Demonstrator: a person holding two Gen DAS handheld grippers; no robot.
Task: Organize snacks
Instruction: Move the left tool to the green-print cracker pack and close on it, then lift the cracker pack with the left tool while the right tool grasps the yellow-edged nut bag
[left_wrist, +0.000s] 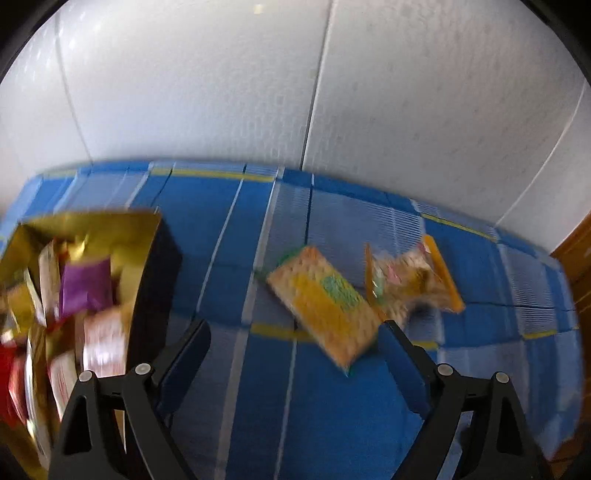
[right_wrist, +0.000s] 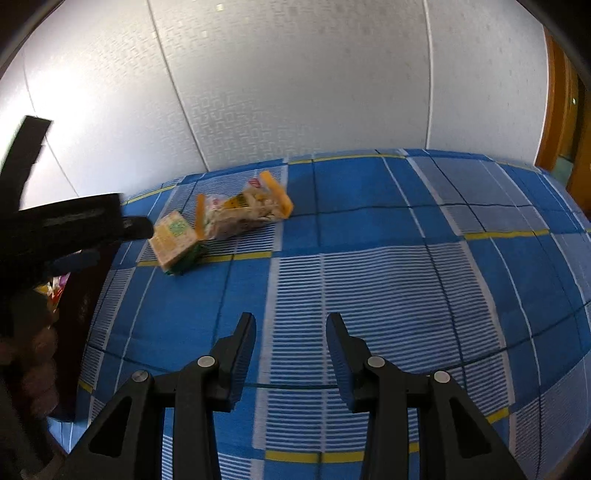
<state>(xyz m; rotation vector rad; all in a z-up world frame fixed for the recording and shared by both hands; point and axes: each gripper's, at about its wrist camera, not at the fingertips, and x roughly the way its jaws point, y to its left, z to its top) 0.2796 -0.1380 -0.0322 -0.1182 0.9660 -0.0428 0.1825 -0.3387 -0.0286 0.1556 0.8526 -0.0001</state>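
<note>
The left gripper (left_wrist: 295, 343) has its jaws spread wide with nothing between them, hanging just above the blue checked bedspread (left_wrist: 332, 413). The flat yellow snack packet (left_wrist: 325, 306) lies right ahead, its near corner close to the right-hand jaw and not yet between the two. The right gripper (right_wrist: 291, 332) also stands with its jaws apart and empty, well back from the snacks over a striped patch of cloth.

Just beyond the yellow packet, touching or nearly so, lies a crumpled clear bag with orange edges (left_wrist: 410, 280). To the left is the gold-lined box (left_wrist: 85, 229) with dark outer walls, already holding several packets, a purple one (left_wrist: 85, 288) among them.

I'd say the step in hand is picking up the yellow packet for the box. It lies slantwise to the jaws, so the left gripper would do well to turn until the jaws straddle the packet's narrow width, then come down low enough to catch the edges instead of skating over the top. The bedspread is soft, so pressing down a little should help a jaw get under. Close only on the yellow packet, keeping clear of the bag behind, or both may drag along. The left view is blurred, so finer detail on the wrappers is beyond telling.
</note>
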